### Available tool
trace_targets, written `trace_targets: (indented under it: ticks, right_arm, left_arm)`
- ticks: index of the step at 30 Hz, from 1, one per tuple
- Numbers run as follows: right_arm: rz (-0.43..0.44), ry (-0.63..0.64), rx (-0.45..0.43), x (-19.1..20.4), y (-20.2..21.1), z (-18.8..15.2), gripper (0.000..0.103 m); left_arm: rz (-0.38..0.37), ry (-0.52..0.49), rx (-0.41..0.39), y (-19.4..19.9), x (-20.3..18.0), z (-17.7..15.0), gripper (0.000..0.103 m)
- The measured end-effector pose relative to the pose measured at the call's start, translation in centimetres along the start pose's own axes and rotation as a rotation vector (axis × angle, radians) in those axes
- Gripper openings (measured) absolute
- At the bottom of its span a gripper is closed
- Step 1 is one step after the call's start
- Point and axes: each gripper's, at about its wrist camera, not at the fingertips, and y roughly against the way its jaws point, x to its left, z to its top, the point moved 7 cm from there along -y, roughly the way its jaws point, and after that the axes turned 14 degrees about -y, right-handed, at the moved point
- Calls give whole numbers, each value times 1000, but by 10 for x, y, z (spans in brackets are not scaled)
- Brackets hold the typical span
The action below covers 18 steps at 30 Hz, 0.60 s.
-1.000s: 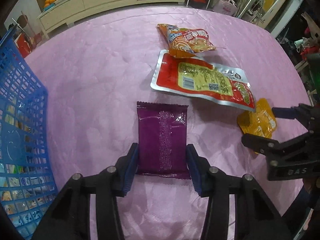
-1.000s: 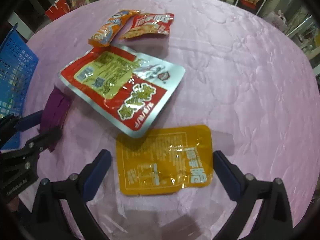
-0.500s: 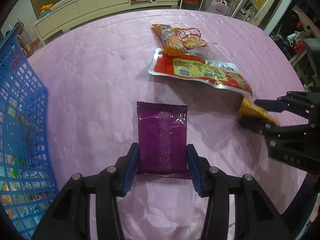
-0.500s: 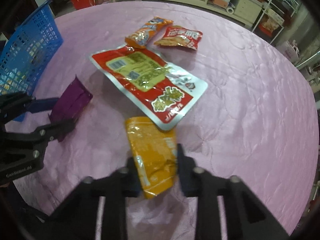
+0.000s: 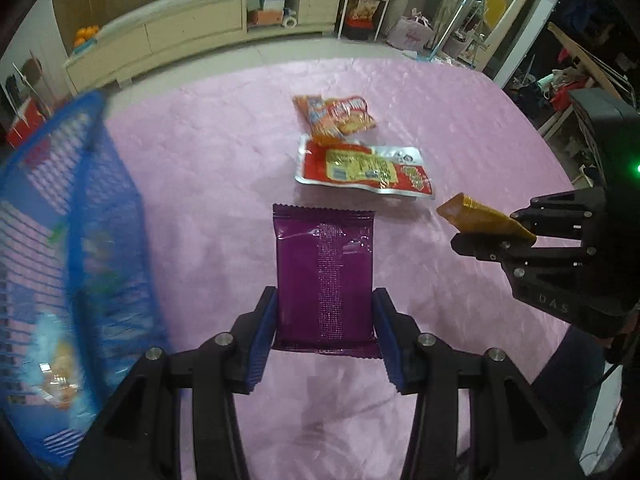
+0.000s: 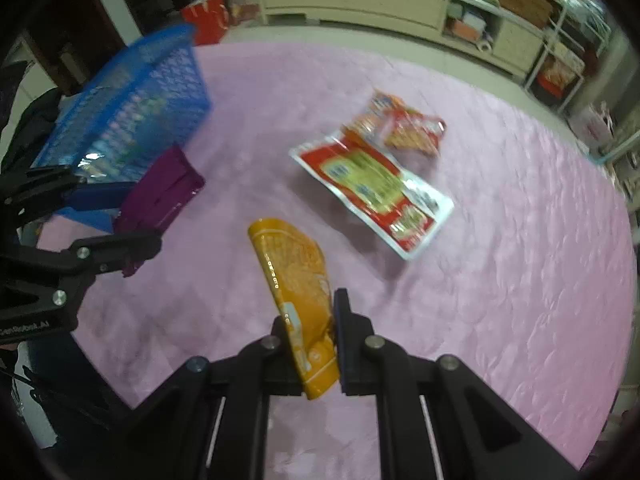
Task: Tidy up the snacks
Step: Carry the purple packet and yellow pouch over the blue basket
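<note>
Tongs report: my left tongs (image 5: pixel 324 332) are clenched on the purple packet (image 5: pixel 323 276), my right tongs (image 6: pixel 310 334) on the yellow pouch (image 6: pixel 298 280). Blue basket (image 5: pixel 80 240) sits at the tabletop's (image 5: pixel 224 168) left edge.

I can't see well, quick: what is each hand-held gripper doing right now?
Left hand-held gripper: closed on the flat purple foil snack packet.
Right hand-held gripper: closed on the crinkly orange plastic snack pouch.
</note>
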Motion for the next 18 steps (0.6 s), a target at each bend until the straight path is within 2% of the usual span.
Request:
trace_targets:
  ticks: [7, 12, 18]
  right_arm:
    - [3, 116, -30, 66, 37, 13, 14]
    - [-8, 202, -25, 106, 37, 26, 14]
    - [-24, 290, -25, 156, 31, 37, 14]
  left_arm:
    - [52, -2, -35, 63, 23, -9, 44]
    - [80, 59, -61, 96, 58, -25, 44]
    - [103, 141, -72, 114, 103, -52, 44]
